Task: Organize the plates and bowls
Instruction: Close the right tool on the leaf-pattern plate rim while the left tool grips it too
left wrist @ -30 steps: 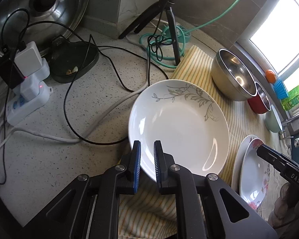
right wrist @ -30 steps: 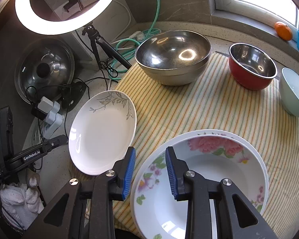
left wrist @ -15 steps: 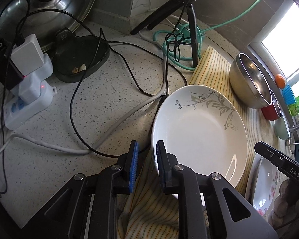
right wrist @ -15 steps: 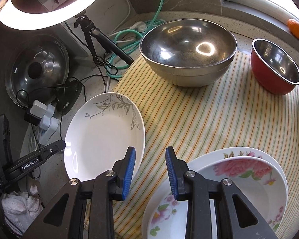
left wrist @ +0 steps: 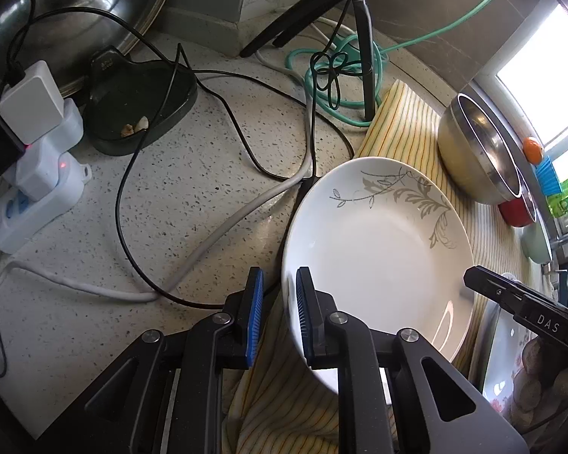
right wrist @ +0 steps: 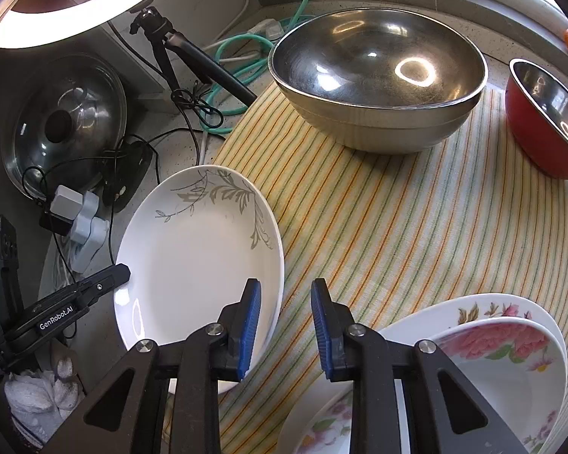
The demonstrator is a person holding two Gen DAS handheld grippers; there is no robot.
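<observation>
Left wrist cam, me: I've got the left gripper [left wrist: 279, 276] straddling the near left rim of the white leaf-pattern plate [left wrist: 378, 257]. One blue pad is outside the rim and one is over the inside. The jaws are closing, but I can see a gap on the outer side, so no pinch yet.

Them: Where's the plate sitting?

Me: Middle of the frame, mostly on the striped cloth [left wrist: 409, 125]. Its left edge pokes out over the speckled countertop [left wrist: 189, 208] and a couple of cables [left wrist: 223, 238]. I can't tell if it's flat or tipped.

Them: And the other hand?

Me: On the right wrist cam, the right gripper [right wrist: 286, 287] is at the opposite side of the same plate [right wrist: 193, 257]. Its right rim runs between the pads. Those jaws are closing too, with daylight on both sides, so nothing's clamped. The left gripper [right wrist: 121, 272] shows up at the lower left, with its tip at the plate's left rim.

Them: Rest of the dishes?

Me: A flowered bowl [right wrist: 503, 359] is nested in a flowered plate [right wrist: 416, 321] at the lower right of the cloth [right wrist: 397, 227]. A big steel bowl [right wrist: 378, 75] is at the top centre. The red bowl [right wrist: 541, 125] is at the right edge, well apart from the white plate. Off the cloth there's a power strip [left wrist: 38, 196] at the left and a pot lid [right wrist: 68, 121] leaning at the upper left. The ring light [right wrist: 75, 3] is on its tripod [right wrist: 193, 56].
</observation>
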